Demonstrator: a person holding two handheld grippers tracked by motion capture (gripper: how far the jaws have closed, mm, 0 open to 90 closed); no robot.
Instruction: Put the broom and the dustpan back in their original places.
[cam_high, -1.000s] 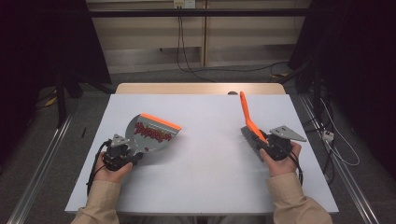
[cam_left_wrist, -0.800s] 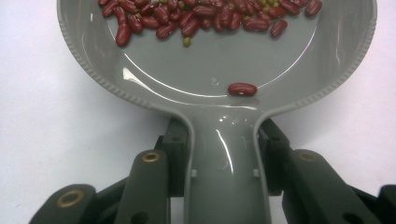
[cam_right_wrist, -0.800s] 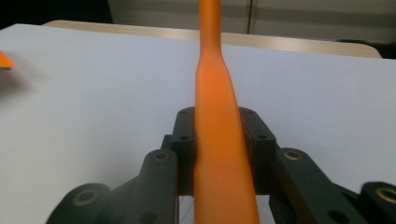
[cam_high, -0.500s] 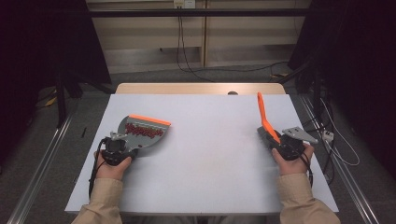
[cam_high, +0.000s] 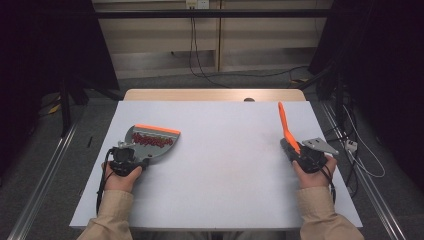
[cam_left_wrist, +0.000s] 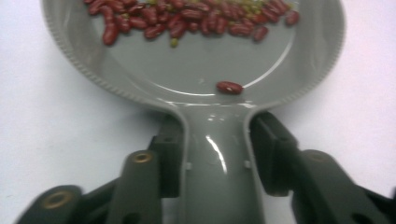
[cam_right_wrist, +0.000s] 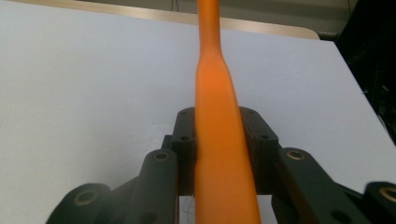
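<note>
— What have the jaws got?

— The left gripper (cam_left_wrist: 205, 172) is clenched on the handle of a grey dustpan (cam_high: 150, 142) at the near left of the white counter (cam_high: 225, 165). The right gripper (cam_right_wrist: 219, 154) is clamped on an orange handle (cam_high: 286, 127) at the right, pointing up and away.

— Any work done?

— I'd say most of it. Red beans (cam_left_wrist: 187, 21) lie heaped along the pan's far lip, one stray (cam_left_wrist: 229, 87) nearer the handle. The counter shows none loose; emptying the pan seems left.

High view overhead, facing forward across the white table (cam_high: 225, 165) (shared ground), both gripper views close, low.
</note>
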